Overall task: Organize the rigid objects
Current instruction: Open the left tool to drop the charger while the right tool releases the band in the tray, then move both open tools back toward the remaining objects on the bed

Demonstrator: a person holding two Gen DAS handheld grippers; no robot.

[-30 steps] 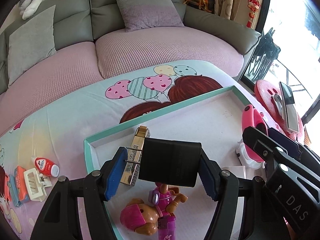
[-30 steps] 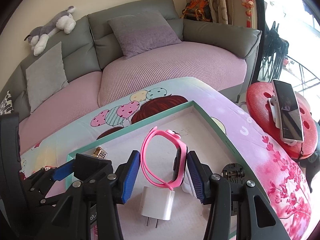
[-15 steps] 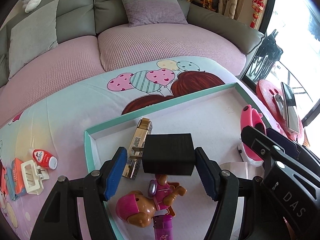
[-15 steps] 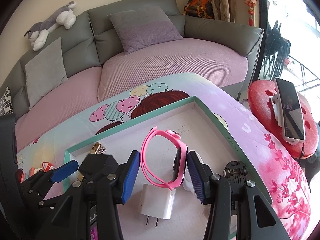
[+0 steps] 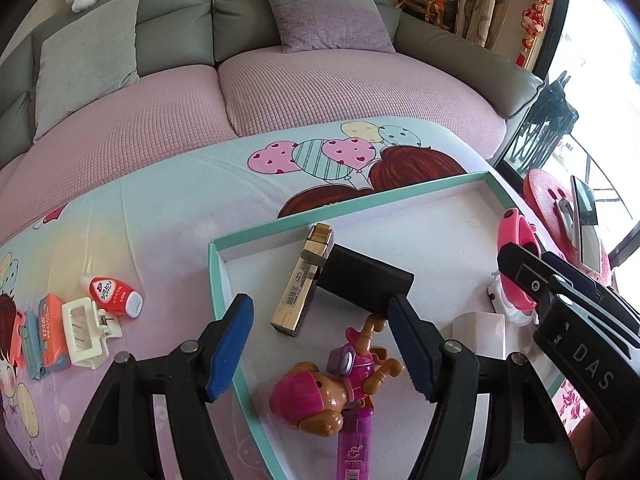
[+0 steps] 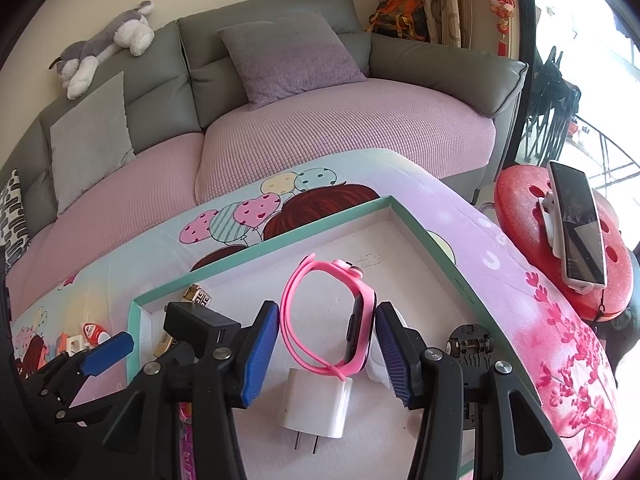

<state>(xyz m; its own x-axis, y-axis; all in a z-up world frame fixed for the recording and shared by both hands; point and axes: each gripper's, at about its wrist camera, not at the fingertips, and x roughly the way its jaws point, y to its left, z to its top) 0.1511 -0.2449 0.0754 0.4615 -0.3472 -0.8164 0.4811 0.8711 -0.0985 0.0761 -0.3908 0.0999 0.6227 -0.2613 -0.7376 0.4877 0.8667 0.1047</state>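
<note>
Left wrist view first: the left gripper [image 5: 320, 344] has its blue pads spread wide with nothing pressed between them. The black charger block [image 5: 366, 282] lies beyond the fingertips on the floor of the teal-rimmed tray [image 5: 218, 276], resting against the gold lighter [image 5: 304, 280] at its left, clear of both pads. Nearer, between the fingers, lies the toy pup figure [image 5: 320, 392], with a purple lighter [image 5: 354, 436] just below it. Out on the cartoon-print cloth to the left sit a white hair claw [image 5: 86, 332], a small red-and-white bottle [image 5: 114, 292] and an orange packet [image 5: 50, 330].

Over to the right wrist view: the right gripper [image 6: 326, 348] stands around the pink watch [image 6: 332, 316], which sits upright on its band inside the tray. Its jaws have just been opening; the right pad sits right at the watch face, the left pad stands off the strap. A white plug adapter [image 6: 316, 404] lies just nearer, touching the strap. Far right, a phone [image 6: 576, 228] leans on a red stool [image 6: 520, 196].
</note>
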